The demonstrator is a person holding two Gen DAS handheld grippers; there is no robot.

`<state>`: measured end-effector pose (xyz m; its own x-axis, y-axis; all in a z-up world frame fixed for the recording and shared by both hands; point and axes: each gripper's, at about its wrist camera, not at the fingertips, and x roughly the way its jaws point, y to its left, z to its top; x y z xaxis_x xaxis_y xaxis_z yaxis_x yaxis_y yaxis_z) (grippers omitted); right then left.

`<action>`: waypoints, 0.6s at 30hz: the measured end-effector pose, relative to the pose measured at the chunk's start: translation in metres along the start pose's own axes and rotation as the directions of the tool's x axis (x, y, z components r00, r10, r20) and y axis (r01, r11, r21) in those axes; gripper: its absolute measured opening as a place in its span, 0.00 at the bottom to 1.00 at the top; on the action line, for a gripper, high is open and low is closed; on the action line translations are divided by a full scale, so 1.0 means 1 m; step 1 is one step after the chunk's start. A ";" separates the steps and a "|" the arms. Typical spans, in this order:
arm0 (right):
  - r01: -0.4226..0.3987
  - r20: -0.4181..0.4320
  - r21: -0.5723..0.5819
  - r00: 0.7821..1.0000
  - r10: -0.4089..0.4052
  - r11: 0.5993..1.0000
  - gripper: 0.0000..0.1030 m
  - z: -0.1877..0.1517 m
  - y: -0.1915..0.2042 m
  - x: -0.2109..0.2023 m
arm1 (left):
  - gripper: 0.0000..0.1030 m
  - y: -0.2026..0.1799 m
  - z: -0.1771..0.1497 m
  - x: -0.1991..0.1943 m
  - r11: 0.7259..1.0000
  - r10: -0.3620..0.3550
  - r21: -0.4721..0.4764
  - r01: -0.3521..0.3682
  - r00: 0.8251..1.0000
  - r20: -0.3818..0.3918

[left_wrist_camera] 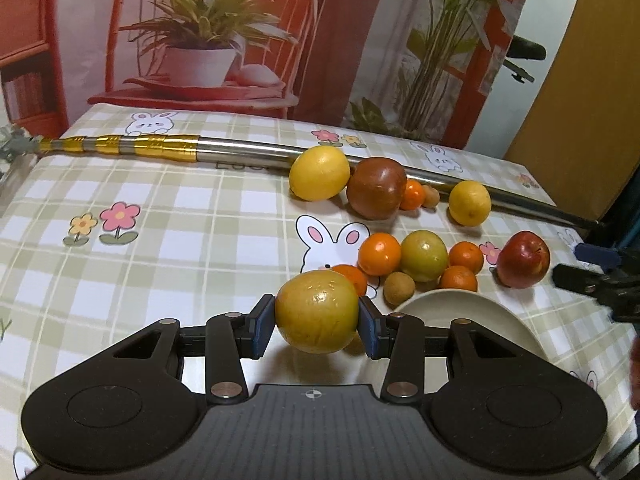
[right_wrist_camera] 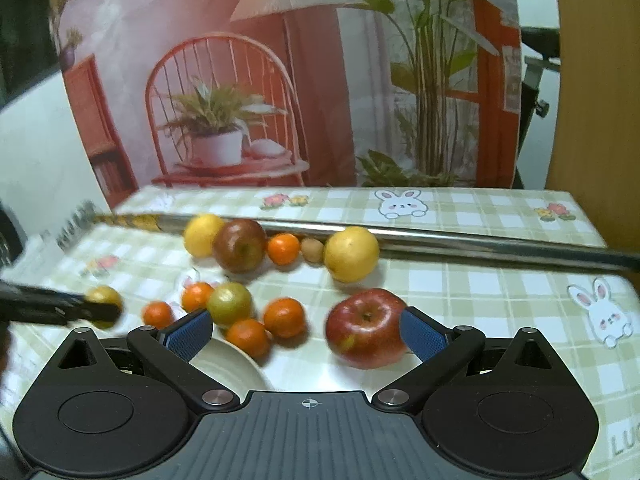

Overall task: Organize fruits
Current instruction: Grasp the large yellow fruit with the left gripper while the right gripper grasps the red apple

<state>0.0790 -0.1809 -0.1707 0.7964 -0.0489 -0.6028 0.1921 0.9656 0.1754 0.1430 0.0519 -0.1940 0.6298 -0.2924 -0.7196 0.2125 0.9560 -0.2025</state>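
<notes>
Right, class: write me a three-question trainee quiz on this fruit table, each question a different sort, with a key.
1. True or false: the left gripper is shut on a yellow-green fruit.
2. Multiple choice: the red apple lies (A) on the plate, (B) on the tablecloth between the right gripper's open jaws, (C) on the metal pole.
3. Fill in: behind the far row of fruit lies a long metal ____.

Key: 1 true; 2 B; 3 pole. The white plate holds no fruit.
</notes>
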 end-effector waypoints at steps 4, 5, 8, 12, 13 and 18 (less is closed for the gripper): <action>0.018 0.000 -0.075 1.000 -0.018 0.997 0.96 -0.007 -0.002 0.015 | 0.45 -0.004 -0.004 -0.010 1.000 0.009 -0.016 -0.009 1.000 0.020; 0.021 0.008 -0.077 1.000 -0.021 0.997 0.95 -0.007 -0.005 0.018 | 0.45 -0.006 -0.005 -0.013 1.000 0.014 -0.013 -0.013 0.999 0.031; 0.038 0.054 -0.047 0.998 -0.035 0.998 0.95 -0.007 -0.016 0.027 | 0.45 -0.012 -0.005 -0.019 1.000 0.016 -0.001 -0.016 0.999 0.051; 0.040 0.067 -0.014 0.997 -0.039 0.999 0.93 -0.011 -0.029 0.044 | 0.45 -0.022 -0.011 -0.023 1.000 0.000 -0.003 0.000 0.998 0.065; 0.038 0.061 -0.011 0.997 -0.037 0.999 0.93 -0.013 -0.030 0.048 | 0.45 -0.024 -0.012 -0.024 1.000 -0.005 0.000 0.005 0.998 0.063; 0.043 0.044 0.010 0.998 -0.043 0.999 0.81 -0.019 -0.036 0.061 | 0.45 -0.034 -0.021 -0.024 0.999 -0.017 0.047 0.015 0.999 0.043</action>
<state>0.1101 -0.2139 -0.2288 0.8119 -0.1017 -0.5748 0.2318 0.9599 0.1575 0.1054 0.0271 -0.1841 0.6577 -0.3092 -0.6869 0.2566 0.9493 -0.1817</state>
